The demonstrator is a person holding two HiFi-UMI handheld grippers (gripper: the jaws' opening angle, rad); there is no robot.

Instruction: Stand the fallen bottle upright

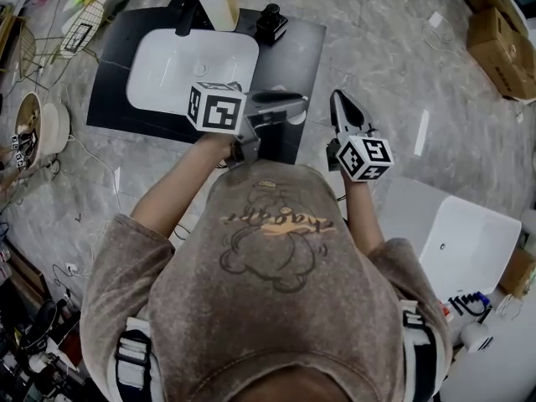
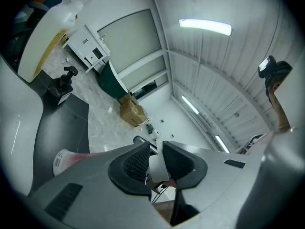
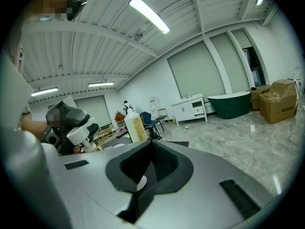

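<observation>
The bottle [image 2: 71,159], pink with a white labelled end, sits just right of the sink [image 1: 167,74], above the right part of the black counter [image 1: 113,99]. It runs crosswise through the left gripper [image 2: 155,151], whose jaws stand narrowly apart, clamped on its white part. The right gripper [image 3: 150,147] hangs farther right of the sink, past the counter's edge, with its jaws together and empty. Behind the sink stand a jug [image 1: 219,2] and a black dispenser [image 1: 272,22].
</observation>
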